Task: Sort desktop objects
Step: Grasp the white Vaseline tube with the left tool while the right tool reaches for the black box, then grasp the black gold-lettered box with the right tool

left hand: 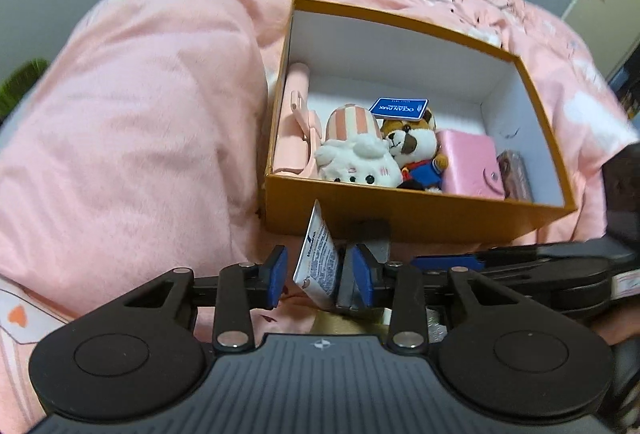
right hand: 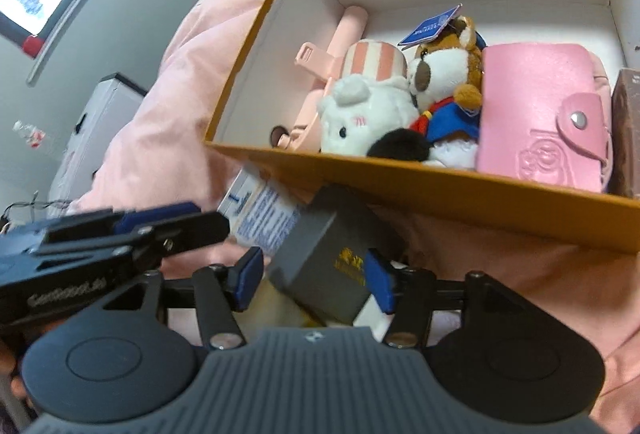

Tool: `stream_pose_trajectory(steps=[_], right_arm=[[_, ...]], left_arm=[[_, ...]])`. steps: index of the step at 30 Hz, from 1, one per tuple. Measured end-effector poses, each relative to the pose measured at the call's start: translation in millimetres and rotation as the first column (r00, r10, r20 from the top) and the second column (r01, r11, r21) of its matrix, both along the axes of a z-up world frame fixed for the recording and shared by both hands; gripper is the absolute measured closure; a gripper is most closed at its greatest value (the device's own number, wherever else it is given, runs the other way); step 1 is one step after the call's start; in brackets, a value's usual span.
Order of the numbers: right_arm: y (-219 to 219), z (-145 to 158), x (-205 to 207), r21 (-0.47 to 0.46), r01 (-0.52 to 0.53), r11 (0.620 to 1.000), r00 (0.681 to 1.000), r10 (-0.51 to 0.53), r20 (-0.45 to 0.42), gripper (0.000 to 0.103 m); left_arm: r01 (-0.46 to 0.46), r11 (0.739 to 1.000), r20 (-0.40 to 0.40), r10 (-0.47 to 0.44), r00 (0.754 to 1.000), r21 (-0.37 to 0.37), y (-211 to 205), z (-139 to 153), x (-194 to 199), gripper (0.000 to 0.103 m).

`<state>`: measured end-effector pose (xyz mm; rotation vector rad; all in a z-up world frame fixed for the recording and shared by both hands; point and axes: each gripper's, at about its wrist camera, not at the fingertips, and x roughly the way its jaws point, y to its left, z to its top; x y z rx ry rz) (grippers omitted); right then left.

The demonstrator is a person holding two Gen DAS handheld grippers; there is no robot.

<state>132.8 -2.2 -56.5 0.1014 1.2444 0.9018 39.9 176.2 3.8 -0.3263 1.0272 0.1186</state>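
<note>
While both grippers hang just before the orange cardboard box (left hand: 416,212), seemingly readying drops, the left gripper (left hand: 318,272) loosely straddles a white printed tube (left hand: 316,260) and the right gripper (right hand: 314,280), spread, flanks a grey box (right hand: 332,262).

Left tool (left hand: 320,274) angled down, jaws part-open; right tool (right hand: 316,274) alongside, jaws wider.

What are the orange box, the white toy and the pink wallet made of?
Orange box: looks like stiff cardboard, matte orange outside, white inside, with thin straight walls.
White toy: soft plush, with a fuzzy, fluffy surface.
Pink wallet: probably leather or imitation leather, smooth with a slight sheen, a pressed-in pattern and a metal snap.
</note>
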Motion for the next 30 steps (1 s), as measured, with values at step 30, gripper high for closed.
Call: stream_pose_trajectory(steps=[30], right_arm=[[-27.0, -22.4, -18.9, 0.024, 0.175, 0.984, 0.984, -0.175, -0.018, 0.041]], left_arm=[[-0.026, 0.999, -0.030, 0.024, 0.999, -0.041, -12.6, -27.7, 16.1, 0.083]])
